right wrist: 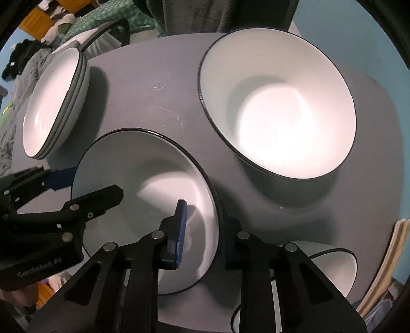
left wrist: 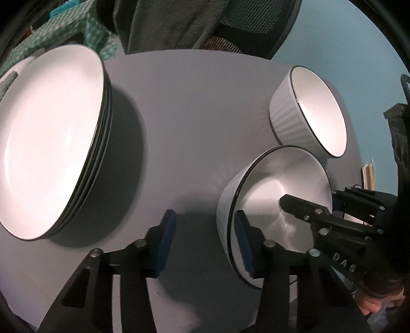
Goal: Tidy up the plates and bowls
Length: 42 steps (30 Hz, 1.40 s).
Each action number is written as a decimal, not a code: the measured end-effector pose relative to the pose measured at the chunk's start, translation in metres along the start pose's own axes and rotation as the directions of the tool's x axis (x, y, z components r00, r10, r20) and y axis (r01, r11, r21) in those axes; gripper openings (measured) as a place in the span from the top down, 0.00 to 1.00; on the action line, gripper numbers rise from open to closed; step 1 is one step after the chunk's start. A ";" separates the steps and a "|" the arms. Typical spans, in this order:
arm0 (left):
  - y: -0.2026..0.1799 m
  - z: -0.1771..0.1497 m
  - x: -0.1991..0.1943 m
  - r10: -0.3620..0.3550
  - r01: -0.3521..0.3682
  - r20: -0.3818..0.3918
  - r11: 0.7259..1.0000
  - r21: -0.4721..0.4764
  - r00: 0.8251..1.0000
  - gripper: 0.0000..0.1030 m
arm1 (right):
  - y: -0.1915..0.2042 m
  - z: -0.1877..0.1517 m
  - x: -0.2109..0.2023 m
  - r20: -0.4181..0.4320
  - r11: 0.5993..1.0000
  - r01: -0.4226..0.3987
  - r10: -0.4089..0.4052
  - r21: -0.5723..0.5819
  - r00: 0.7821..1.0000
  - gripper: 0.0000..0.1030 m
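A stack of white plates (left wrist: 48, 143) with dark rims sits at the left of the grey table; it also shows in the right wrist view (right wrist: 55, 102). A near white bowl (left wrist: 271, 199) (right wrist: 153, 199) stands between both grippers. My left gripper (left wrist: 205, 240) is open, its jaws straddling that bowl's left rim. My right gripper (right wrist: 202, 235) is open, its jaws straddling the bowl's right rim. A second white bowl (left wrist: 312, 112) (right wrist: 282, 107) stands farther back on the table, apart from the first.
A third white bowl (right wrist: 330, 266) sits at the table's near right edge, under my right gripper. A dark chair (left wrist: 230, 23) with grey cloth stands behind the grey table (left wrist: 192, 115). Green checked fabric (left wrist: 64, 30) lies at the far left.
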<state>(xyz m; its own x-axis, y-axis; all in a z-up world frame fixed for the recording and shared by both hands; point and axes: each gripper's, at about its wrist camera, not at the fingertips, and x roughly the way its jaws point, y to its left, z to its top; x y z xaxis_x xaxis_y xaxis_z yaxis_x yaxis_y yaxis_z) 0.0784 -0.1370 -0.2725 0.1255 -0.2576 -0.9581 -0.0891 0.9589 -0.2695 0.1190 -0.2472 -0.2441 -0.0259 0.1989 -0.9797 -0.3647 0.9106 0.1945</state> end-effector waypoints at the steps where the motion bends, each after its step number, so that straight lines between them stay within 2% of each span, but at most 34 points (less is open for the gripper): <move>1: 0.002 -0.001 0.000 -0.004 0.003 -0.007 1.000 -0.008 1.000 0.62 | -0.002 0.000 -0.001 -0.005 1.000 -0.021 0.021 0.015 1.000 0.84; 4: 0.008 -0.008 0.000 -0.006 0.005 -0.023 1.000 -0.015 1.000 0.68 | 0.004 0.003 0.004 -0.020 0.998 -0.069 0.070 0.013 0.997 0.87; 7: 0.013 -0.012 0.000 0.001 -0.001 -0.035 1.000 -0.016 0.999 0.71 | 0.013 0.001 0.005 -0.015 0.999 -0.040 0.039 -0.015 0.999 0.87; 14: 0.022 -0.015 -0.002 -0.025 0.023 -0.036 0.998 -0.056 0.999 0.77 | 0.002 0.000 0.004 -0.026 0.995 -0.081 0.082 0.059 0.996 0.87; 18: 0.017 -0.011 0.001 -0.047 0.044 -0.039 0.997 -0.062 0.998 0.87 | -0.006 0.000 0.002 -0.027 0.991 -0.101 0.104 0.082 0.994 0.88; 25: 0.013 -0.005 0.005 -0.041 0.037 -0.046 0.996 -0.079 0.998 0.89 | -0.005 -0.008 0.003 -0.027 0.993 -0.077 0.080 0.090 0.996 0.94; 30: 0.008 -0.004 0.002 -0.010 0.007 -0.046 0.998 -0.065 0.999 0.89 | 0.013 0.003 0.007 -0.039 0.993 -0.061 0.065 0.097 0.997 0.95; 42: 0.002 0.009 -0.027 -0.026 0.024 -0.024 0.998 -0.062 0.999 0.89 | 0.012 0.000 -0.021 -0.008 0.993 -0.046 0.047 0.111 0.999 0.95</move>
<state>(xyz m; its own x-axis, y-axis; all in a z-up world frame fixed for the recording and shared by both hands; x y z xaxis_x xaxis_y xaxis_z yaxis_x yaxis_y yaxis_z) 0.0834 -0.1276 -0.2463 0.1041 -0.2852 -0.9528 -0.1474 0.9430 -0.2984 0.1150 -0.2408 -0.2213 -0.0501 0.2386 -0.9698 -0.2576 0.9351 0.2434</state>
